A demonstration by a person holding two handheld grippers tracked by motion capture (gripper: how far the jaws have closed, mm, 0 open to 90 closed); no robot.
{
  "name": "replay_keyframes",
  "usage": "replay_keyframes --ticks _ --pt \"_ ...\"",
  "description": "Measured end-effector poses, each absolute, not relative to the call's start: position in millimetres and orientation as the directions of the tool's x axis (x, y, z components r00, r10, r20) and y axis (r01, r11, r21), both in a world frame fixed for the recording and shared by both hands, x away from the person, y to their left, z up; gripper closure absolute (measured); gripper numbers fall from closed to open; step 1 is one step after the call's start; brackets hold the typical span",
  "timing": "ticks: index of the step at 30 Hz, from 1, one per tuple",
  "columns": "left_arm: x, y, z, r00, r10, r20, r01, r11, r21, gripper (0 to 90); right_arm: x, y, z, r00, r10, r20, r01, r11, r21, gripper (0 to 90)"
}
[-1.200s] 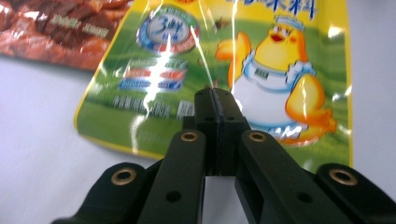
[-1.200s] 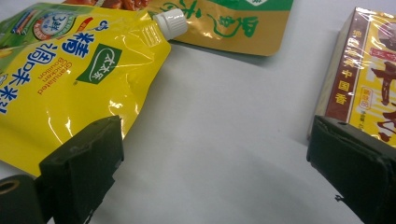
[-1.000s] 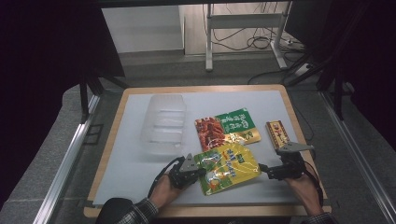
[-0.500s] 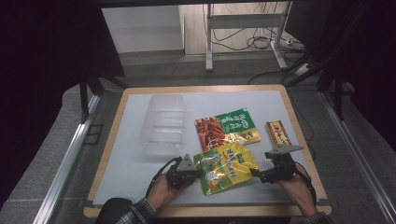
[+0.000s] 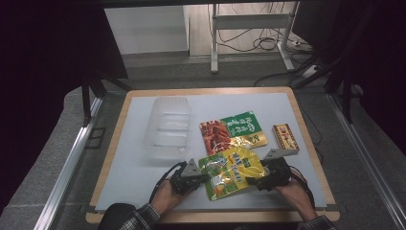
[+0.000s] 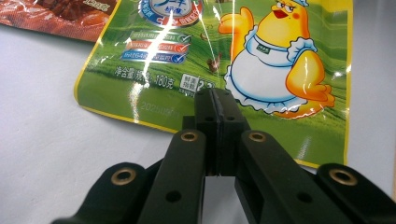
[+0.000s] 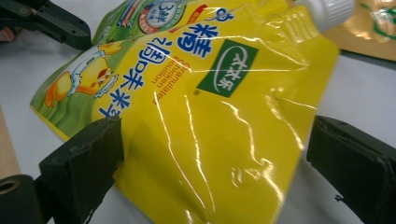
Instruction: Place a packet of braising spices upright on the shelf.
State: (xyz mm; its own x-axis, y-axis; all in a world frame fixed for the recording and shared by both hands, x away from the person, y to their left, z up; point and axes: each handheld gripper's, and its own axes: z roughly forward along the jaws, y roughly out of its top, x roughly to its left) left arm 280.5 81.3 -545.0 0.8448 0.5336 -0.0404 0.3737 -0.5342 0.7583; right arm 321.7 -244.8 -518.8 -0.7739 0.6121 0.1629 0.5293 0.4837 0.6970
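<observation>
Pouch [image 5: 231,171] lies flat on table [image 5: 134,167] near its front edge. Left gripper [image 6: 215,100] pinches its edge; right gripper [image 7: 212,154] straddles it, jaws wide. Next: close right, likely lift together.

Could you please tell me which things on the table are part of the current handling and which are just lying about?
In use:
- yellow chicken pouch
- left gripper, shut on the pouch's edge
- right gripper, jaws open around the pouch's other side

Lying about:
- red-and-green packet
- small box
- clear plastic tray
</observation>
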Motion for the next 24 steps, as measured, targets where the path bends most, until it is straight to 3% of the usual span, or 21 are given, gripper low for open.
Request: replay_keyframes --ticks 12,20,24 --pt "280.4 81.1 -545.0 0.845 0.533 -0.038 0.372 -0.536 0.758 90.0 328.6 -231.8 -526.7 -0.781 0.574 0.245 0.559 0.471 0.682 3.9" --pt "280.5 81.4 -545.0 0.845 0.533 -0.038 0.371 -0.534 0.760 90.0 336.0 -235.4 -523.1 -0.742 0.546 0.388 0.629 0.367 0.686 5.6" --pt "281.1 81.9 -544.7 0.845 0.533 -0.046 0.376 -0.531 0.760 90.0 335.1 -232.2 -518.7 -0.742 0.546 0.389 0.628 0.363 0.688 4.0"
